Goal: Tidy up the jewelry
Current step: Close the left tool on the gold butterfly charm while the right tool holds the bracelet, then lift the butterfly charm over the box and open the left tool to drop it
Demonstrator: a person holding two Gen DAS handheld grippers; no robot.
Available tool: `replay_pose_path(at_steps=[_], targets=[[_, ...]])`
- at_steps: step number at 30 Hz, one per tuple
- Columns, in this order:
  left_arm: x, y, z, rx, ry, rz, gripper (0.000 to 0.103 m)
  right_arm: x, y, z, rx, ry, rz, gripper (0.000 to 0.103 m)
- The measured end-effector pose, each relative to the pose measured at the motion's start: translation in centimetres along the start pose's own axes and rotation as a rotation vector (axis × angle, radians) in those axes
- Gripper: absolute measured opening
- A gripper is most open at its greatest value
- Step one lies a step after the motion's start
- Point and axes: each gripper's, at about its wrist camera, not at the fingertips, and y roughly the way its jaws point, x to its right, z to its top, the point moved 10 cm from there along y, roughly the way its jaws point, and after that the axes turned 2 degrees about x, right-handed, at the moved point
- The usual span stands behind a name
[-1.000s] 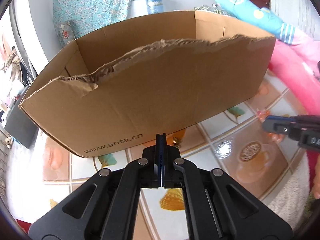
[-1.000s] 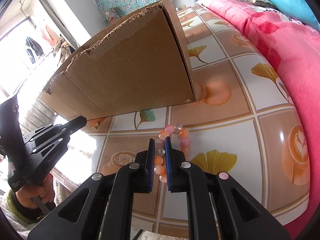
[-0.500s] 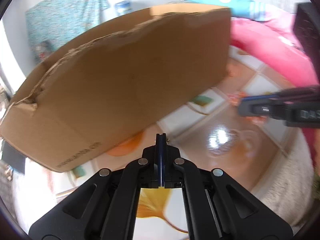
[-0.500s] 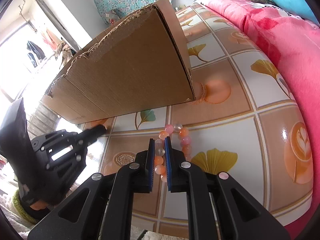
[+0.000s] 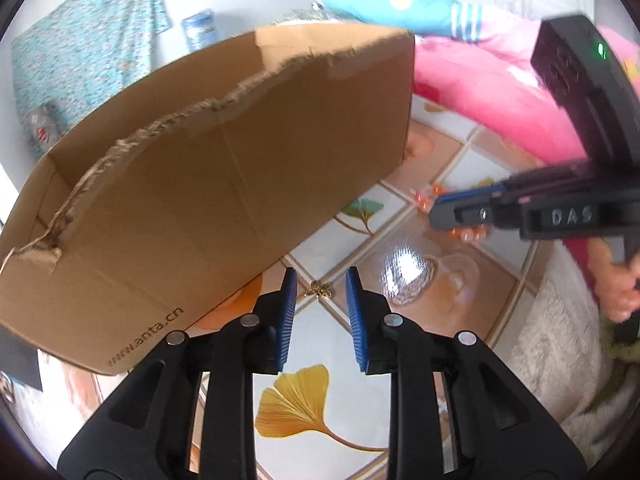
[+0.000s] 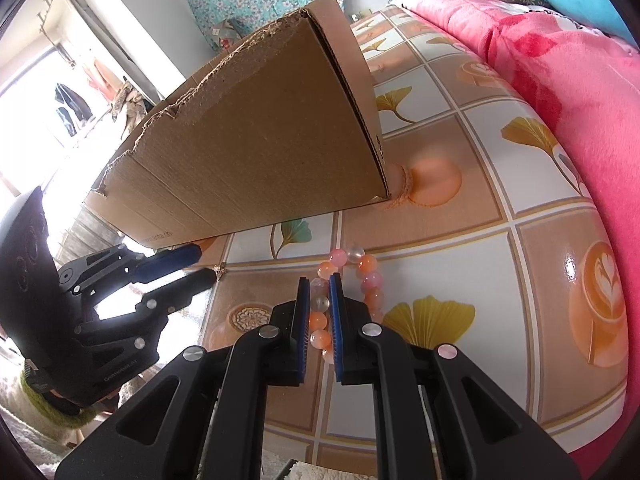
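A small gold trinket [image 5: 318,290] lies on the tiled tabletop just beyond my left gripper [image 5: 320,276], in line with the gap between its blue pads. Those jaws are opening and nothing is pressed between them. From the right wrist view the left gripper [image 6: 202,266] reaches in from the left, its lower tip next to the trinket [image 6: 219,269]. My right gripper [image 6: 319,280] is shut on one side of a pink and orange bead bracelet [image 6: 370,280] that rests on the table. A torn cardboard box [image 5: 224,184] stands open-topped behind both.
The box [image 6: 260,152] fills the space behind the jewelry. A pink blanket [image 6: 560,92] lines the table's right side, with a blue pillow [image 5: 384,4] beyond. A white fluffy rug [image 5: 560,344] lies past the near edge. A hand [image 5: 616,284] holds the right gripper.
My left gripper has rolled and swung right along the box front, and its jaws have gone from shut to apart. The right gripper and bracelet have stayed still.
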Motion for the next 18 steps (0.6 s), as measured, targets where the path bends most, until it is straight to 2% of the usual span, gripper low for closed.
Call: replay_pose_path(at_steps=[4, 8, 10, 11, 14, 18], targets=[[0.34, 0.77, -0.01, -0.022, 0.045, -0.009, 0.024, -0.02, -0.01, -0.06, 0.0, 0.001, 0.002, 0.01], [0.13, 0.89, 0.1, -0.033, 0.038, -0.052, 0.022, -0.05, -0.03, -0.11, 0.0, 0.001, 0.004, 0.01], [0.15, 1.05, 0.2, -0.044, 0.012, -0.1, 0.012, -0.06, -0.01, -0.1, 0.0, 0.002, 0.008, 0.01], [0.17, 1.07, 0.24, -0.046, 0.007, -0.113, 0.011, -0.06, -0.01, -0.11, 0.001, 0.003, 0.01, 0.01], [0.28, 1.0, 0.17, -0.046, 0.031, -0.108, 0.011, 0.0, -0.01, -0.1, 0.003, 0.006, 0.017, 0.01], [0.23, 0.93, 0.09, -0.045, 0.015, -0.111, 0.011, 0.02, -0.03, -0.04, 0.006, 0.006, 0.021, 0.01]])
